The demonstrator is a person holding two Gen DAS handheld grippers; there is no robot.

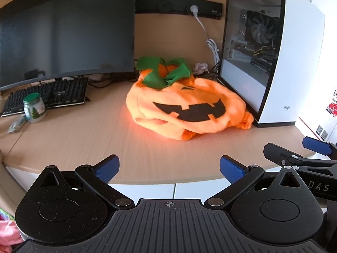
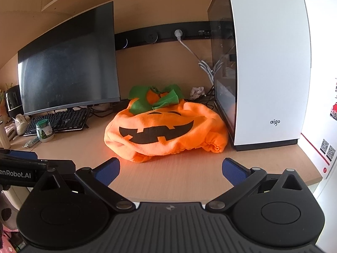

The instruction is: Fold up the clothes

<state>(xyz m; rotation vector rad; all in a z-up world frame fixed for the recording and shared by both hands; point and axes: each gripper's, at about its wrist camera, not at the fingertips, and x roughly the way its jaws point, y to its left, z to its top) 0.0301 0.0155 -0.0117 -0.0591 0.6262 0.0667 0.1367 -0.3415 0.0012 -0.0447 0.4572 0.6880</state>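
Both grippers' fingers gape empty; pumpkin costume [image 1: 185,109] lies crosswise on desk [image 1: 84,139], green collar [image 1: 164,73] pointing rearward.

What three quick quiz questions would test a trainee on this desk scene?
1. True or false: the costume lies flat and folded.
2. What stands right of the costume? A) monitor B) PC case C) jar
3. What state are both hand-held grippers, left and right, in?

Key: 1. False, it is a crumpled heap. 2. B, the PC case. 3. Open, holding nothing.
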